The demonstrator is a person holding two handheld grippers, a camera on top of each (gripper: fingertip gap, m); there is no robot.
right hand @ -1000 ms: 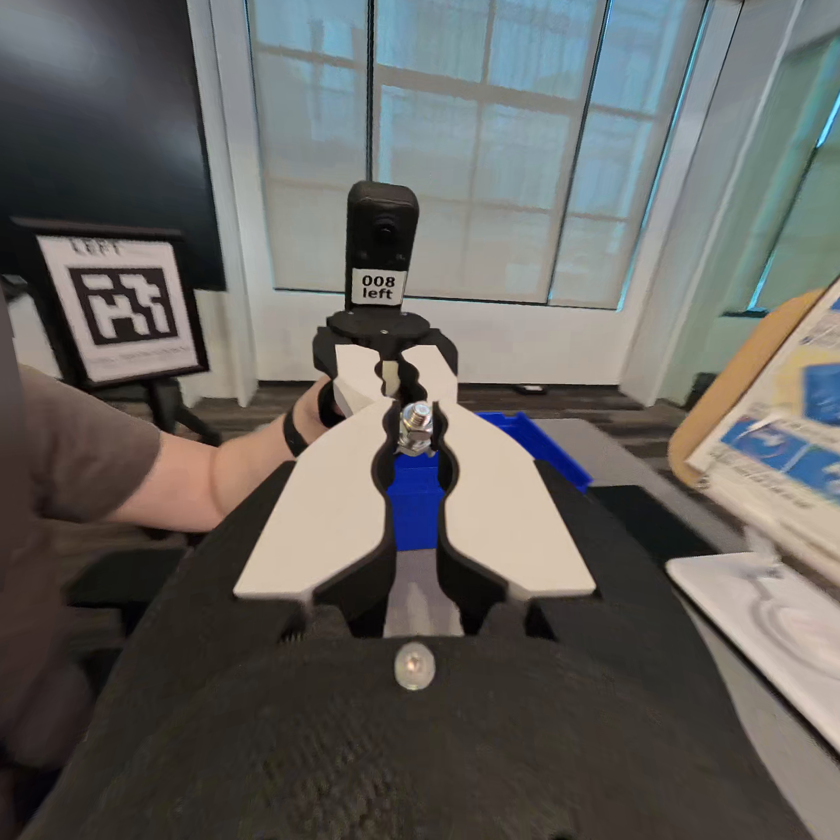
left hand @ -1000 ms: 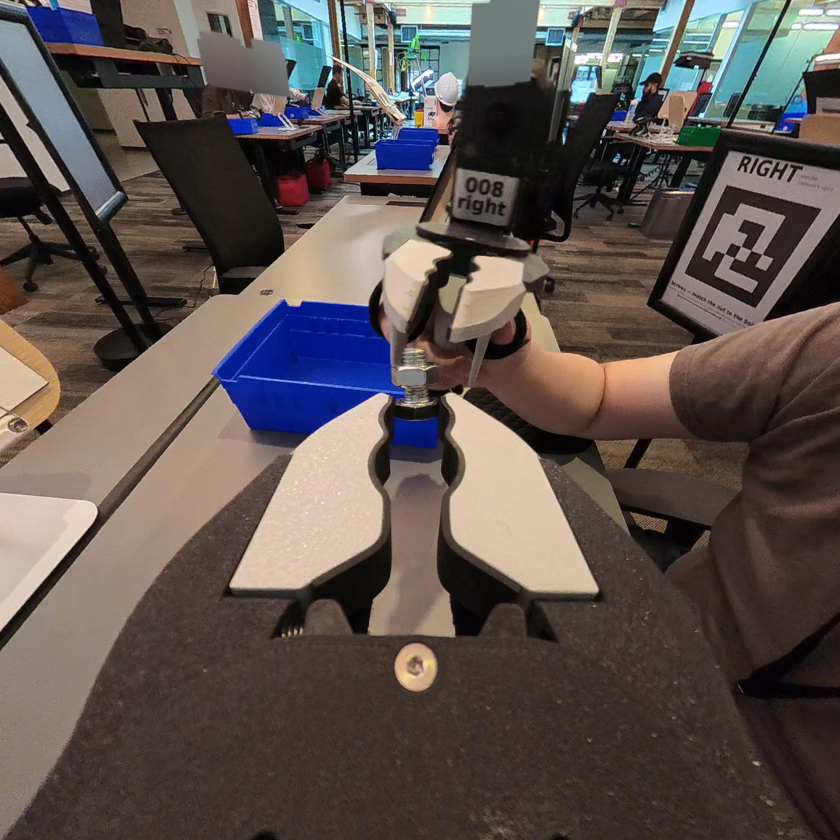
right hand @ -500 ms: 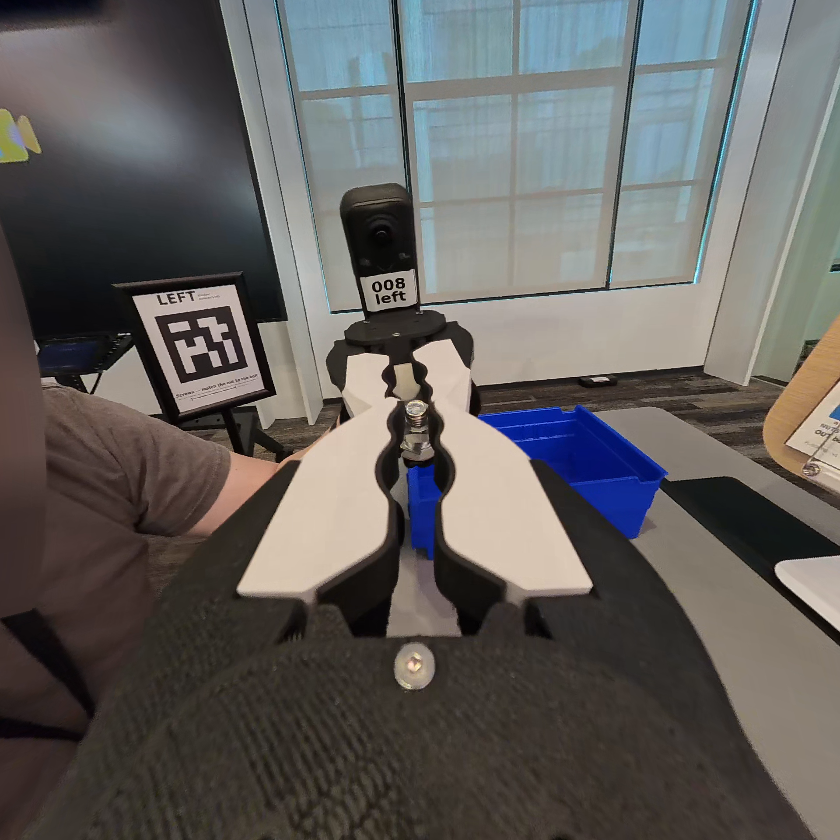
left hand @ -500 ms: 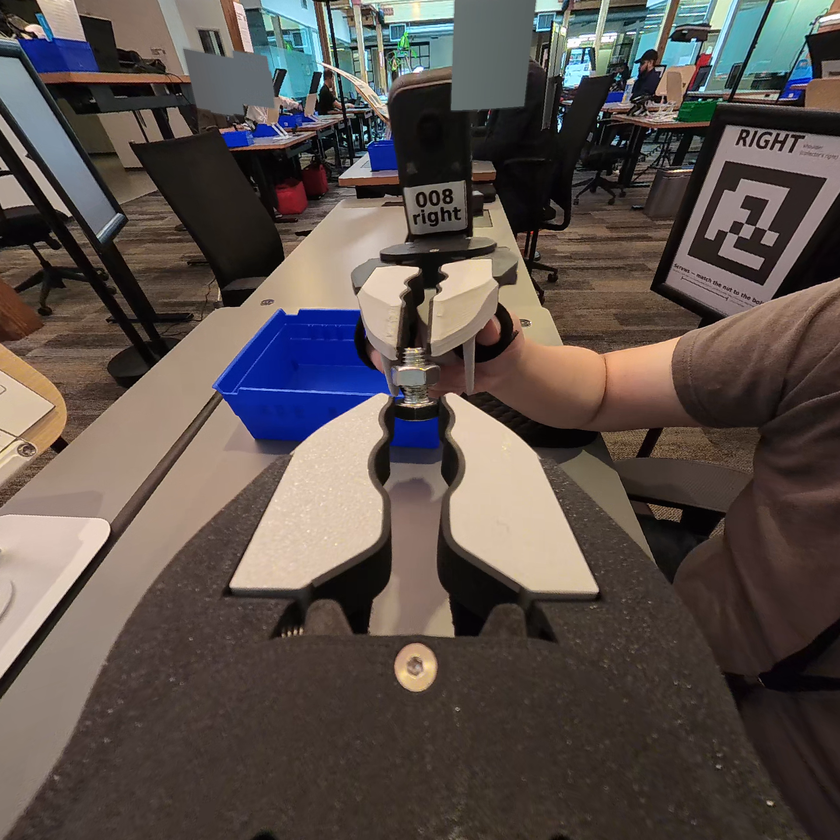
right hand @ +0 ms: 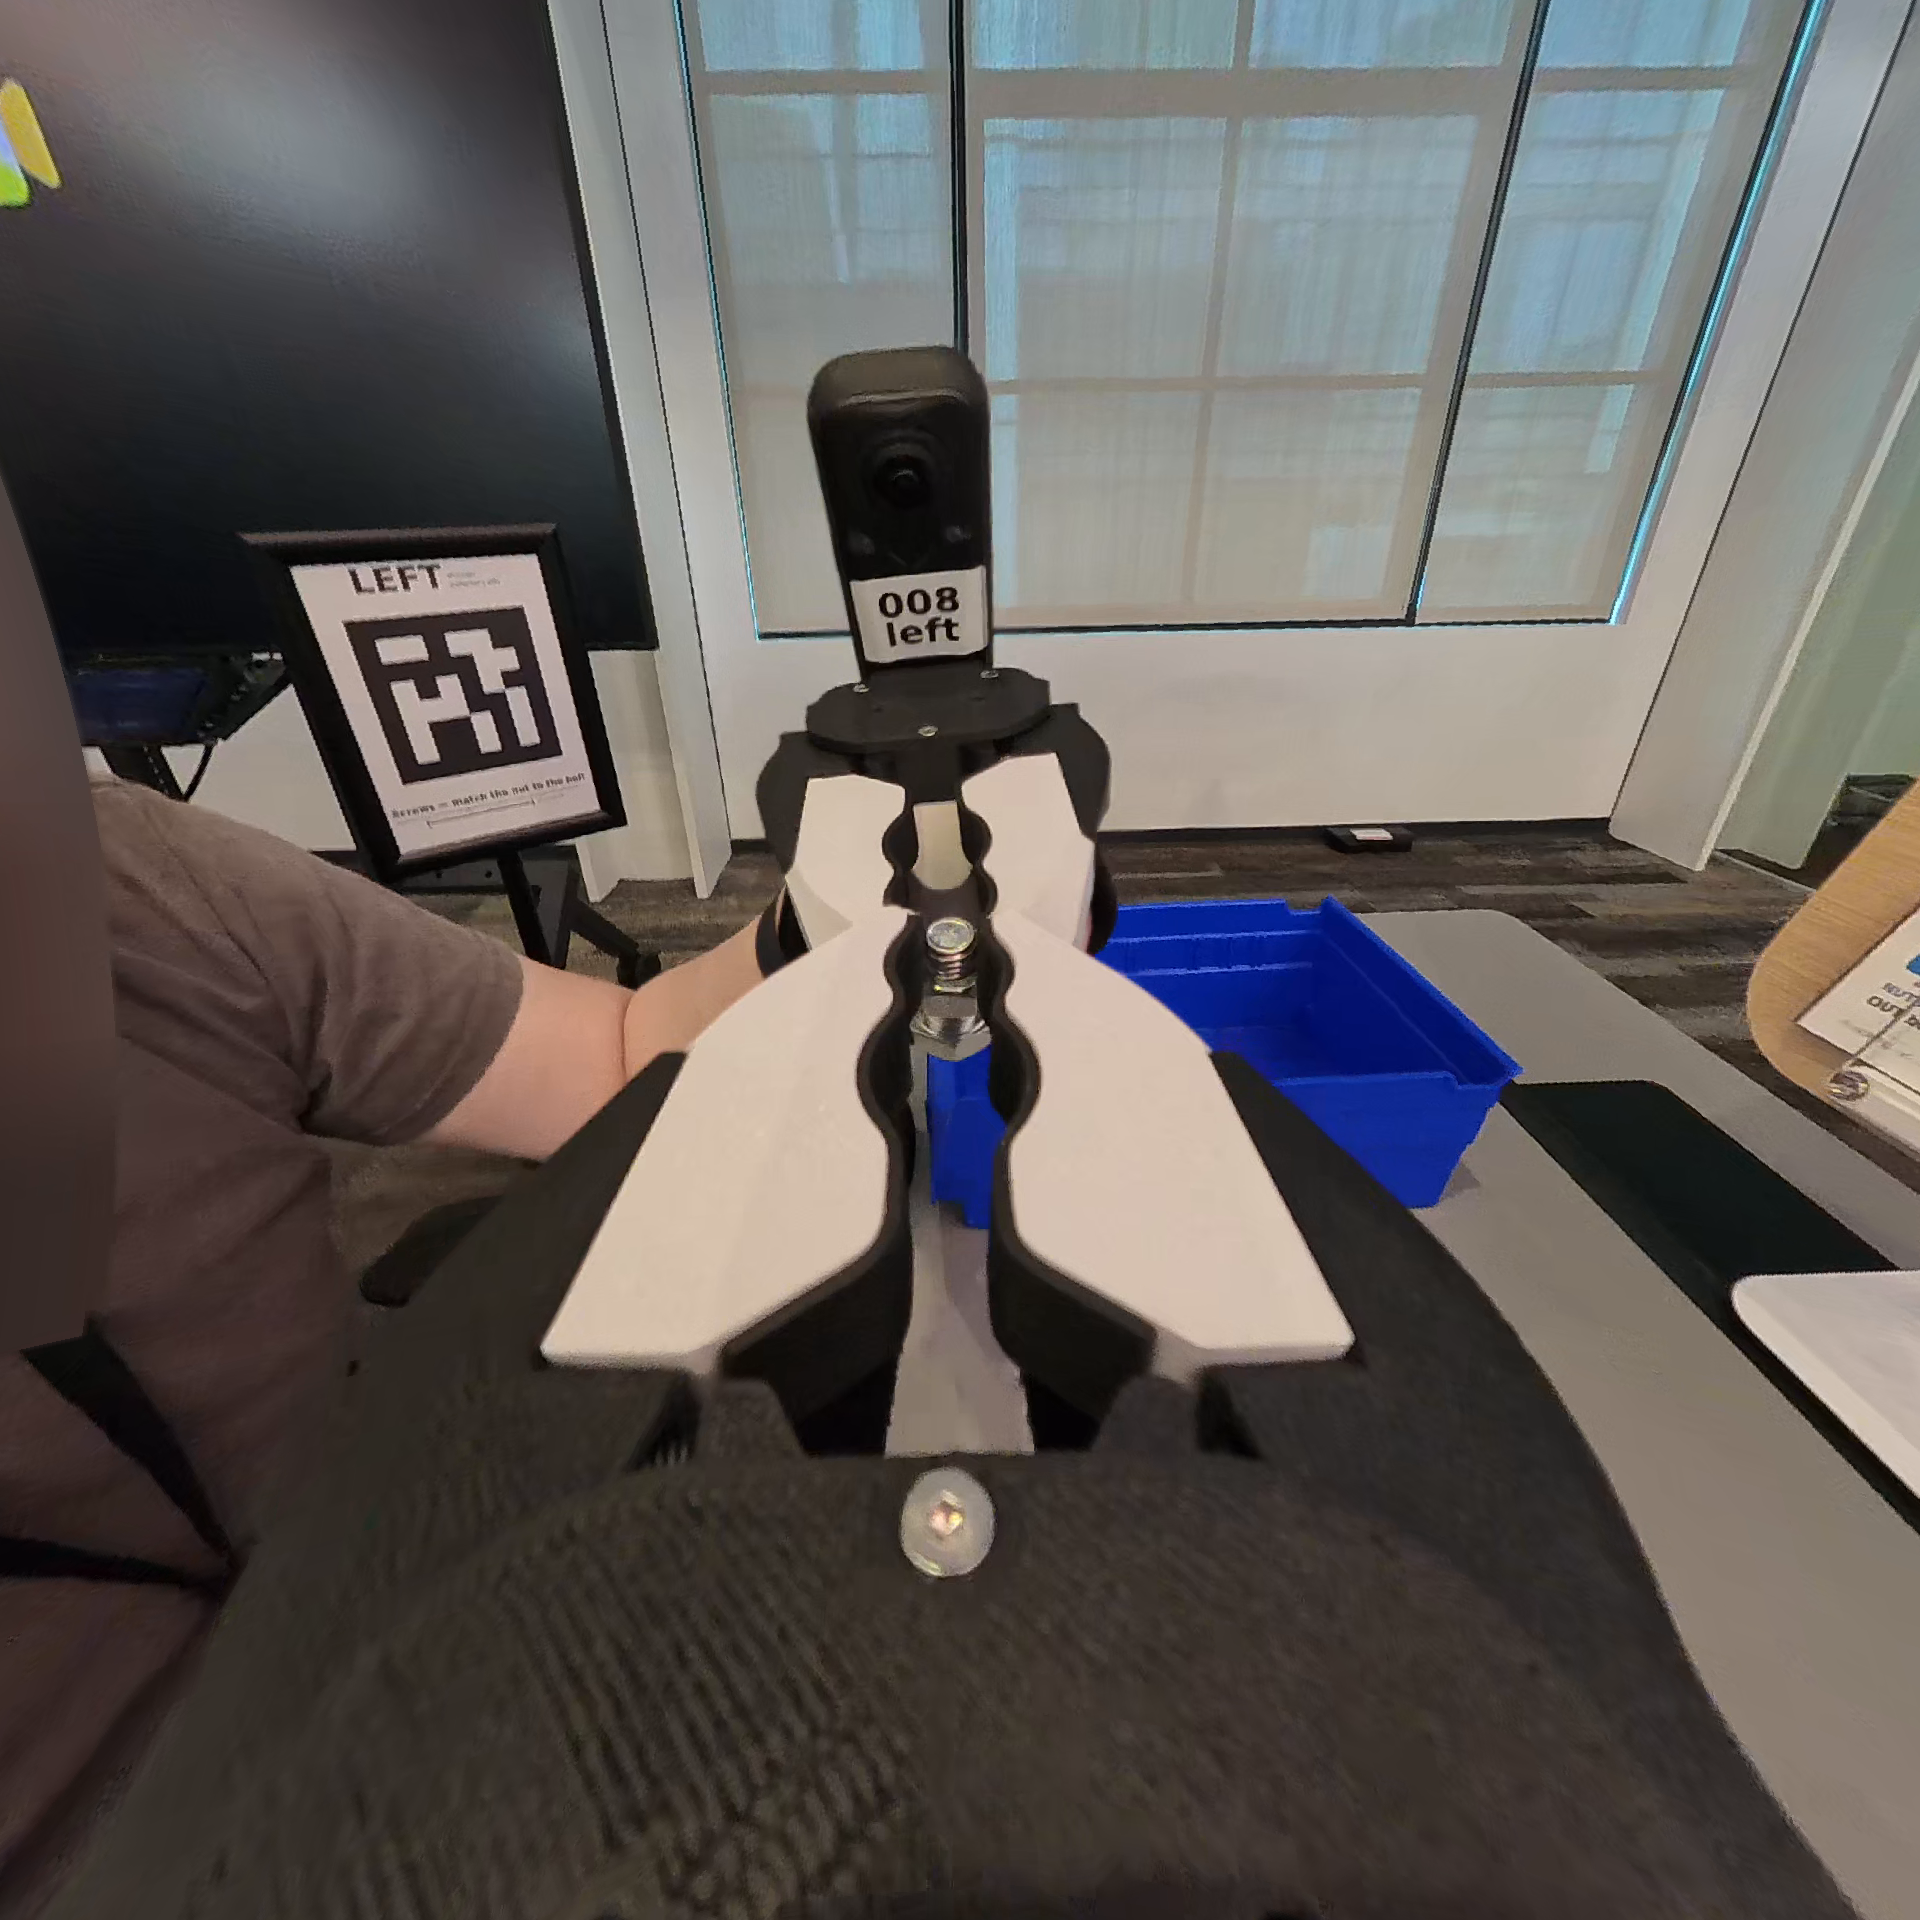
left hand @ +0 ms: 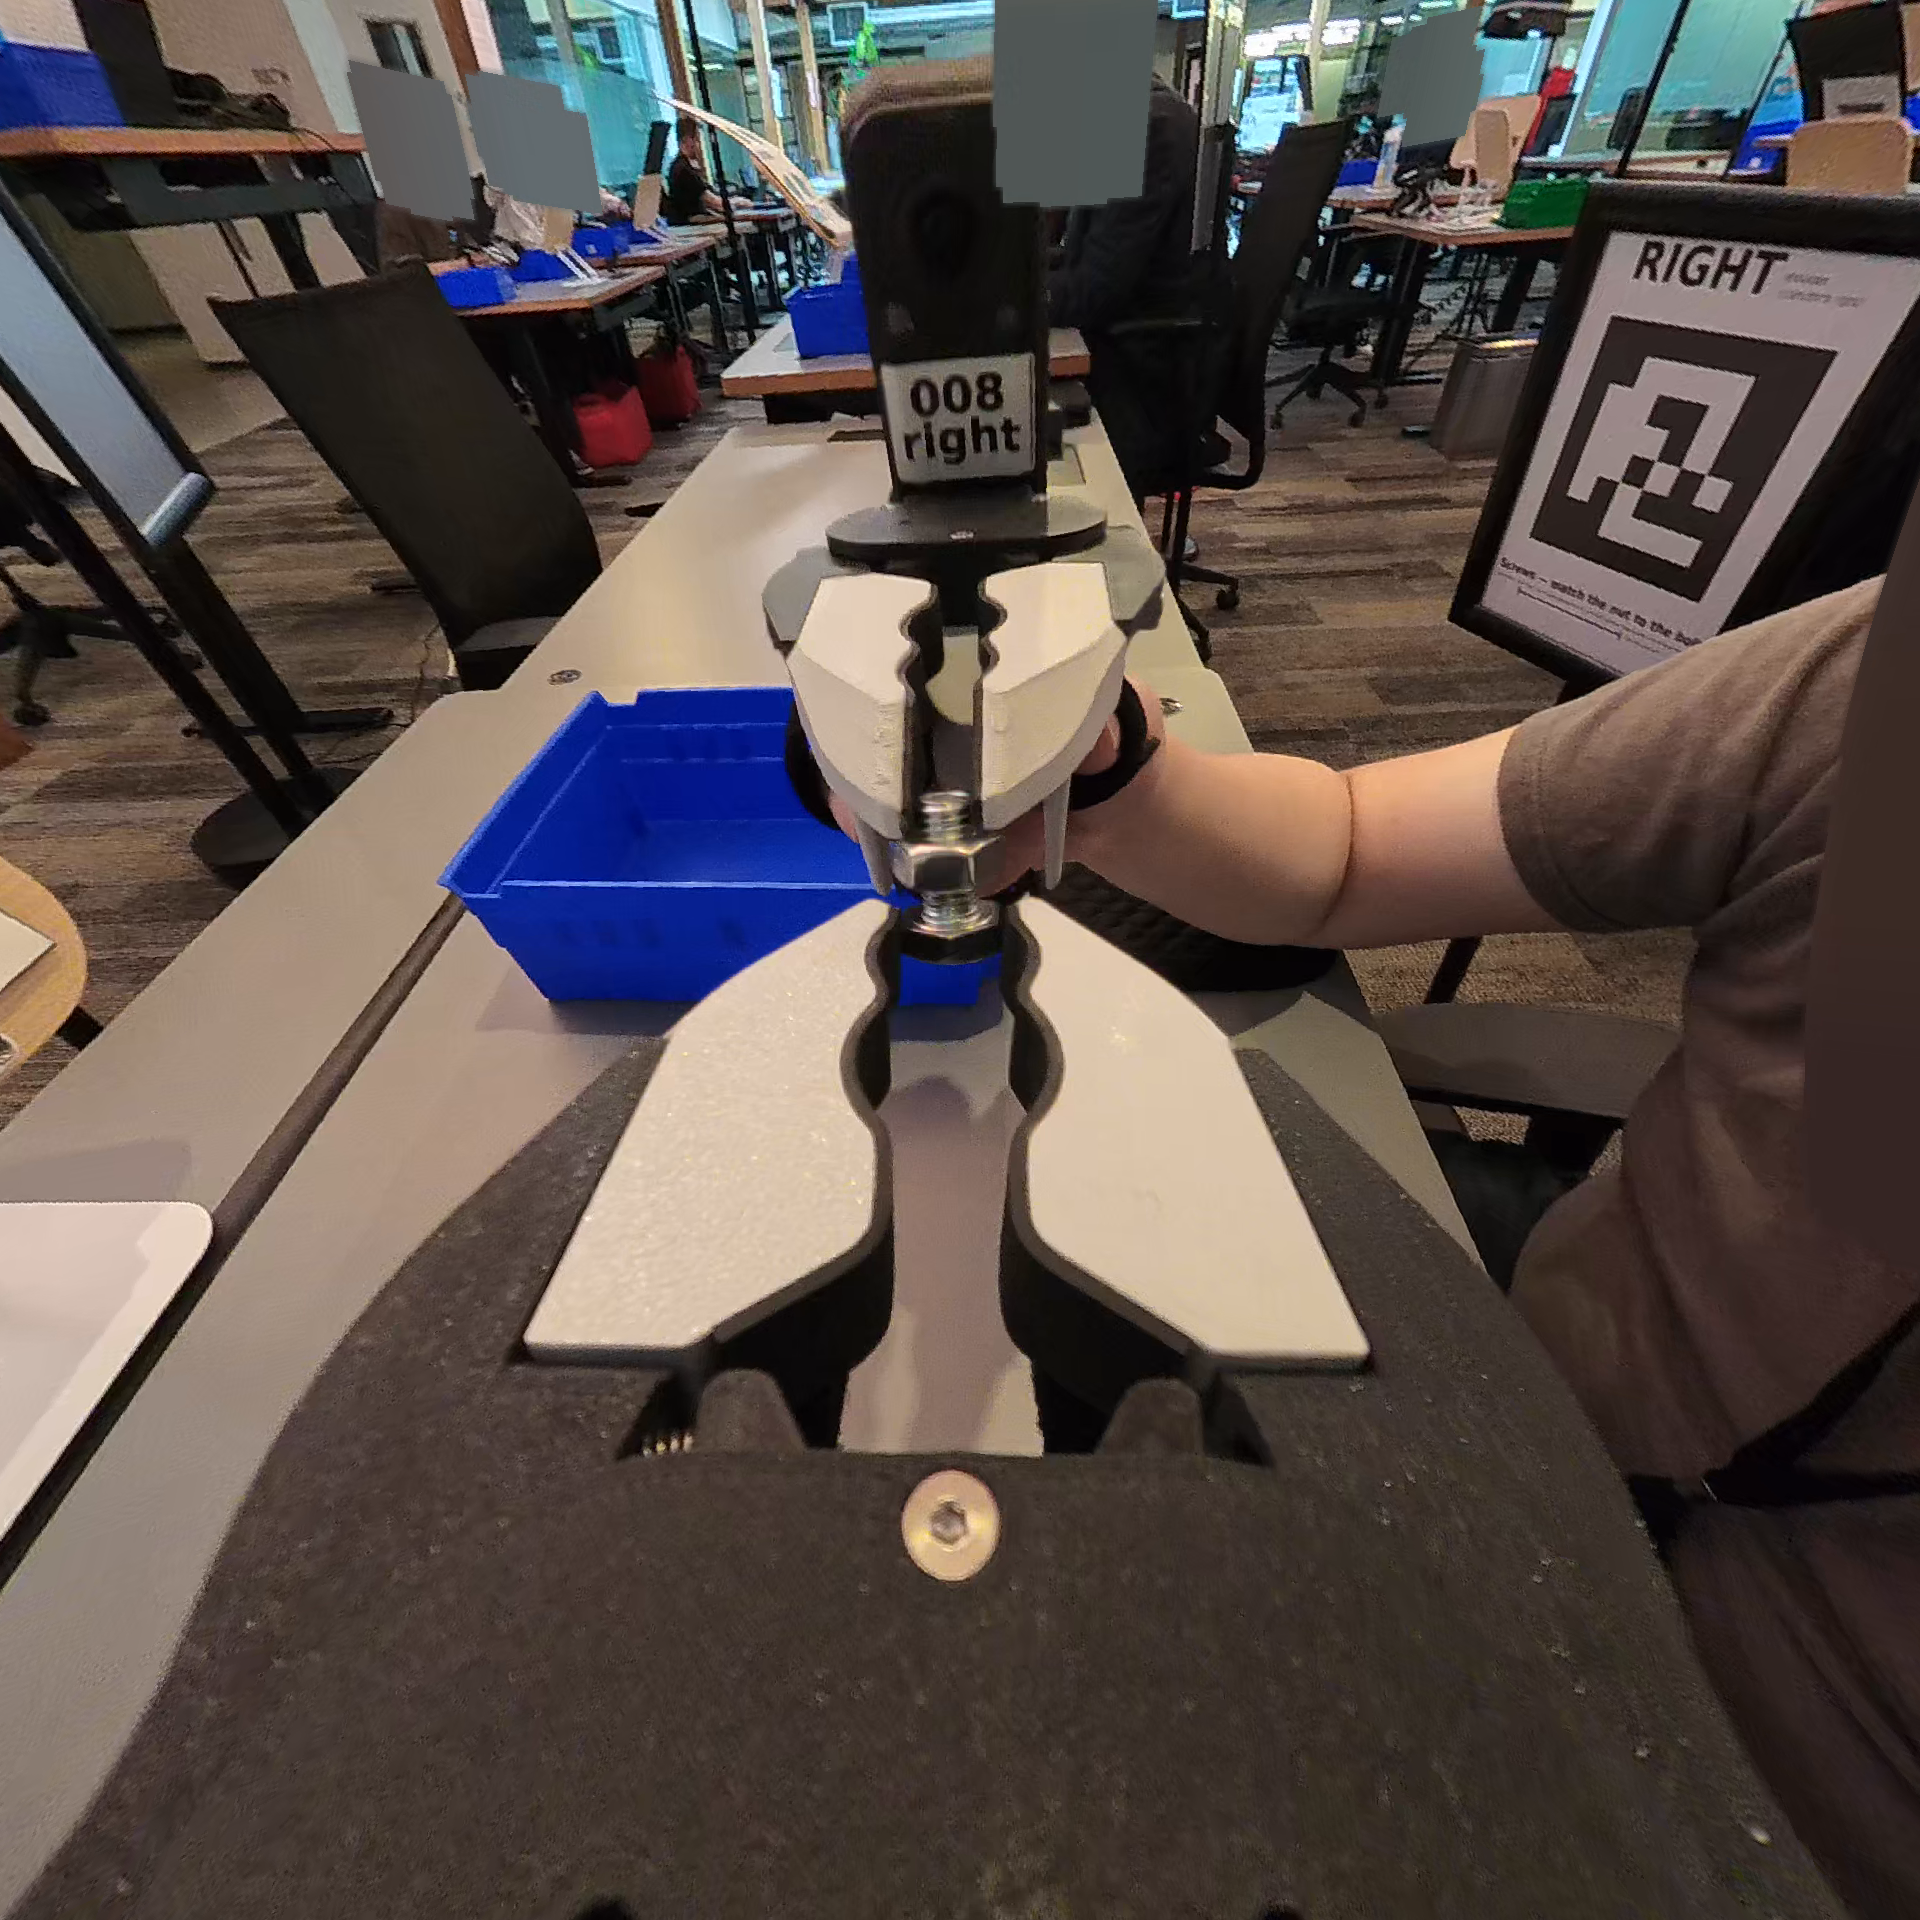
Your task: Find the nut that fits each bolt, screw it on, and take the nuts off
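Note:
A silver bolt [left hand: 943, 906] with a hex nut [left hand: 940, 858] on its thread is held in the air between my two grippers, which face each other above the grey table [left hand: 312, 1039]. My left gripper [left hand: 943, 925] is shut on the bolt's head end. My right gripper [left hand: 940, 831] stands upright opposite it. In the right wrist view, my right gripper [right hand: 948, 935] is shut on the nut [right hand: 948, 1031], and the thread [right hand: 951, 977] runs on to the left gripper [right hand: 940, 894]. A blue bin [left hand: 665, 831] sits on the table below and shows nothing inside.
The person's bare forearm [left hand: 1351, 831] reaches in from the right. Framed marker signs stand at the right [left hand: 1683, 436] and the left [right hand: 457, 696]. A white tray [right hand: 1849, 1371] and a black mat [right hand: 1662, 1174] lie on the table. Office chairs [left hand: 416, 447] stand beyond. Only a small space, under 4 cm, lies between the two pairs of fingers.
The right gripper has rolled from a tilt to upright with the nut in it. Both grippers have stayed shut, and the bolt has stayed between them.

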